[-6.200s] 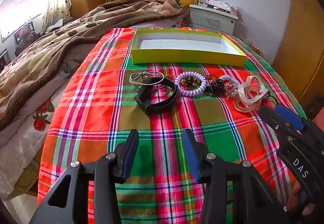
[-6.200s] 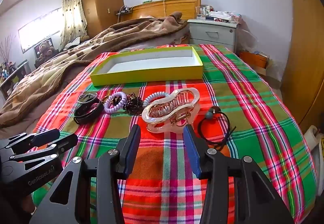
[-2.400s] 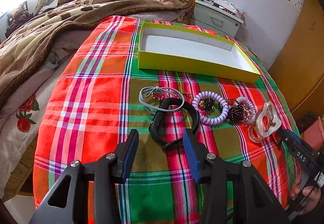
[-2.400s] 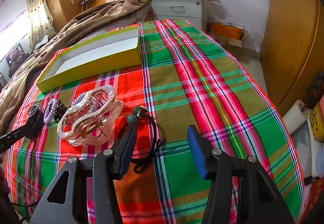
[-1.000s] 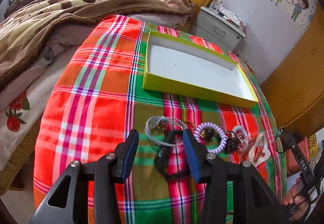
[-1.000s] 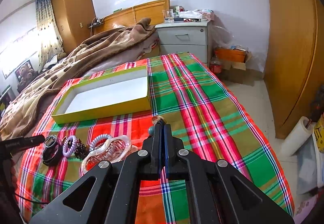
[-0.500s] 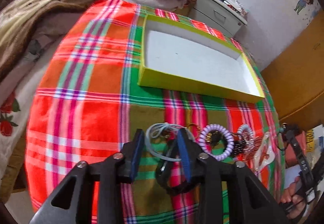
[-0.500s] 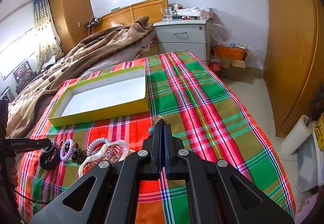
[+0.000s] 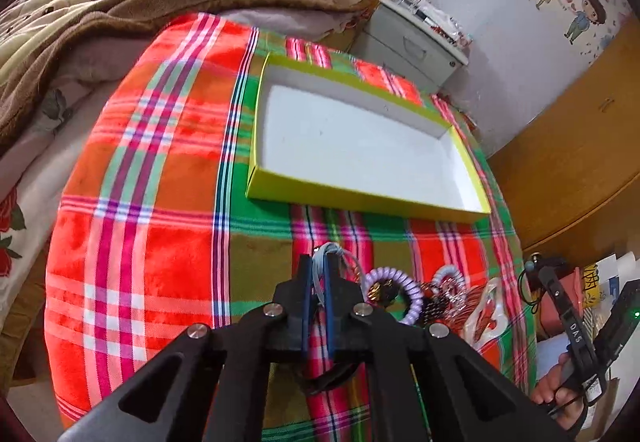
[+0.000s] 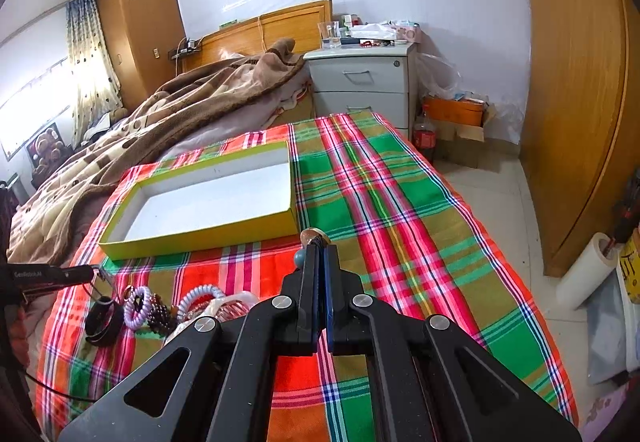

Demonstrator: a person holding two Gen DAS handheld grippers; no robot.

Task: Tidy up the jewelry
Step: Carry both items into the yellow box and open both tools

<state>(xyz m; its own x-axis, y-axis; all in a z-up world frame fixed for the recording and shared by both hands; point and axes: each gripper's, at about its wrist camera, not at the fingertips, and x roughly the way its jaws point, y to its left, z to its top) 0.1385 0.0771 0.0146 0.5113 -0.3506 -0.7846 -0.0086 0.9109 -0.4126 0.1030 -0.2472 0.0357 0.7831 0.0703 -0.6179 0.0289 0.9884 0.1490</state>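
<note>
Closing in over the last moment, the left gripper now has its jaws clenched on the pale grey-blue cord loop, whose strands run up between the blue pads and poke out past the tips. A second ago those jaws stood wide apart over the same spot. The right gripper has not changed: it is clamped tight on the black hair tie, with its teal bead at the left of the tips and its brown bead just above them.

From the left wrist view, the yellow box lies at twelve o'clock from the gripper, its white floor bare, on the plaid cloth. Just right of the gripper, at about two to three o'clock, the row of pieces lies on the cloth: the lilac spiral tie, then the dark bead bracelet with a pale spiral tie, then the clear claw clip. A black band peeks out under the gripper body at six o'clock. At far right, the other gripper shows with a hand around its grip.

From the right wrist view, the box is at ten o'clock and the row of pieces at eight o'clock, with the left gripper's tips reaching in beside the black band there.
</note>
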